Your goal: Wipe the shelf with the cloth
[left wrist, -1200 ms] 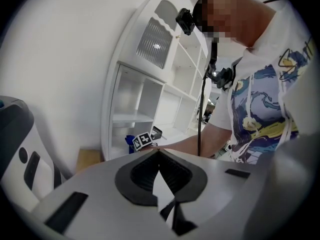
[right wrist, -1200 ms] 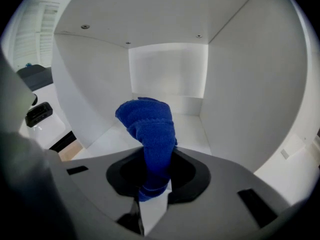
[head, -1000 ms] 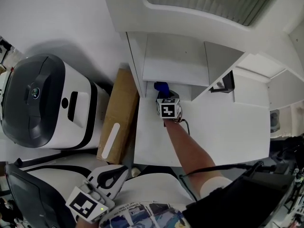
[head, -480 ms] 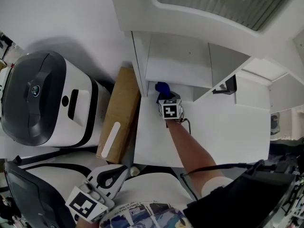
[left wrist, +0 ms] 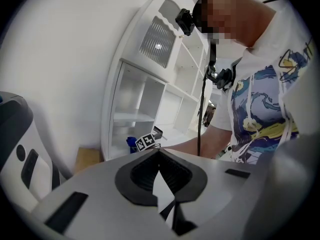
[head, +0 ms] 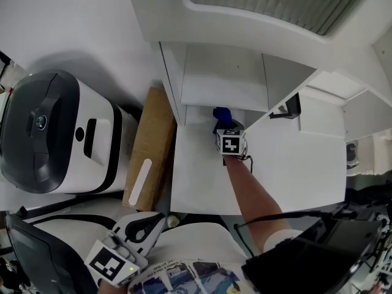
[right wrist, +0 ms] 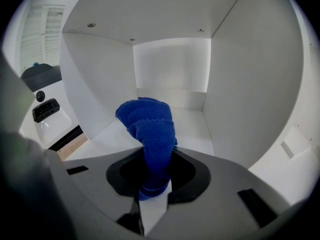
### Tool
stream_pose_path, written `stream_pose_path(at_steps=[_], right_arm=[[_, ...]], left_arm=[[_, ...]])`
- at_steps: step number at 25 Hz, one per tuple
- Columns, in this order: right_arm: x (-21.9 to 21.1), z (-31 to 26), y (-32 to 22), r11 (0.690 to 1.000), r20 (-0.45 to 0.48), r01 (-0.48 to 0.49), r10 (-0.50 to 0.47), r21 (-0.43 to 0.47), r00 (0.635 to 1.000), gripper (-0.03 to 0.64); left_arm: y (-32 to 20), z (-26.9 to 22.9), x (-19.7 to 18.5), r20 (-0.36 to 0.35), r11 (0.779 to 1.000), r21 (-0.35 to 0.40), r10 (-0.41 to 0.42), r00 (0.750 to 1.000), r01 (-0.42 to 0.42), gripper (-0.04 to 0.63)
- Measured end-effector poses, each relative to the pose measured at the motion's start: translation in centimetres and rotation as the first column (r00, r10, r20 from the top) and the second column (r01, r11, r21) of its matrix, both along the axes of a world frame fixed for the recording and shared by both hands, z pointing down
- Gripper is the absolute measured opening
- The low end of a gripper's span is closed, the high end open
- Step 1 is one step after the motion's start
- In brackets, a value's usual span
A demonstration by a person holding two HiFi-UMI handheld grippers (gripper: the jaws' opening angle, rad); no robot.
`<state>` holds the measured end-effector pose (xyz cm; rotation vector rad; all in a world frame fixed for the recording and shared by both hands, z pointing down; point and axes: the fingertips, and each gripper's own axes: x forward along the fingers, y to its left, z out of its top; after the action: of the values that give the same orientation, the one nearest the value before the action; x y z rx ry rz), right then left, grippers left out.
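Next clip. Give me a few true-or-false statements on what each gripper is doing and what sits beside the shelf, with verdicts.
1. The right gripper is clamped on a blue cloth. True.
2. The left gripper holds a second cloth. False: its jaws are shut with nothing between them.
3. A cardboard box lies between the white shelf and a white appliance with a dark lid. True.
4. Both grippers reach into the shelf. False: only the right one does; the left one is low by the person's body, away from the shelf.
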<state>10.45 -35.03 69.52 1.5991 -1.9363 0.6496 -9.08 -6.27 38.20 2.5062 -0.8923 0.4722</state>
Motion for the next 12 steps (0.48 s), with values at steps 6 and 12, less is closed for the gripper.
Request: stream_pose_path(at_steps=[6,12], right_arm=[[-6.6,-0.9,1.1,0.989,0.065,0.145,-0.144,0.000,0.987,0.100],[-12.8,0.1,1.9,0.963,0.134,0.266,-0.259,-0.039,0.957,0.100]], left_arm=[[0.2,0.1,-0.2,0.018,1.000,0.014,0.003,1.000,-0.003,0.012],[0.2,-0.1,0.4,0.010,0.999,-0.025,-0.031,0.999,0.031,0.012]])
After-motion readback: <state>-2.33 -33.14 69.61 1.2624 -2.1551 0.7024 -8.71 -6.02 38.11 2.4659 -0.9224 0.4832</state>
